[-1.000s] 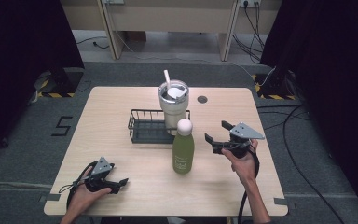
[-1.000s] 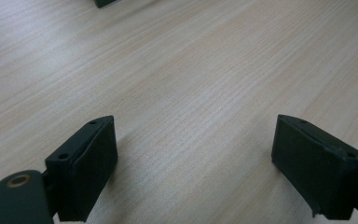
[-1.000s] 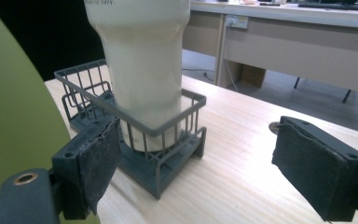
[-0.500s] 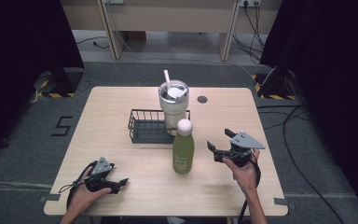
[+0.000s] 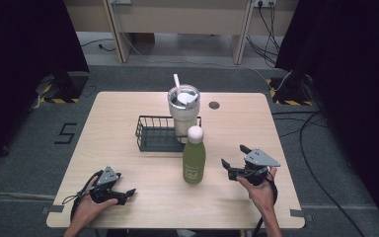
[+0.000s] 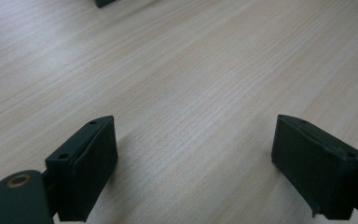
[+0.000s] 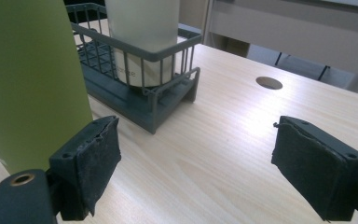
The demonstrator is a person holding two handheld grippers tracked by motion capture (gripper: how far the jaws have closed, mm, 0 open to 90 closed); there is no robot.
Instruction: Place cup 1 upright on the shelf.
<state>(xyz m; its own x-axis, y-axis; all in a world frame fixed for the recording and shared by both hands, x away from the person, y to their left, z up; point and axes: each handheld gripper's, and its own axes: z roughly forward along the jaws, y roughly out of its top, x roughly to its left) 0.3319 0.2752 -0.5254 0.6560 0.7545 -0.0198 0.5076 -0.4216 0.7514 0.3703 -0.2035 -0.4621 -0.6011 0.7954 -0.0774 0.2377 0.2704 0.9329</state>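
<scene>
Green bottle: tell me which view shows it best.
The high view: the whole green bottle stands upright with its white cap, in front of the wire basket. The right gripper view catches just a cropped green side; the left gripper view looks at tabletop.

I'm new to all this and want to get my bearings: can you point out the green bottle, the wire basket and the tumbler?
green bottle (image 5: pixel 194 164), high view, on its green body.
wire basket (image 5: pixel 154 132), high view, on its dark floor left of the tumbler.
tumbler (image 5: pixel 183 114), high view, on its pale side wall.
</scene>
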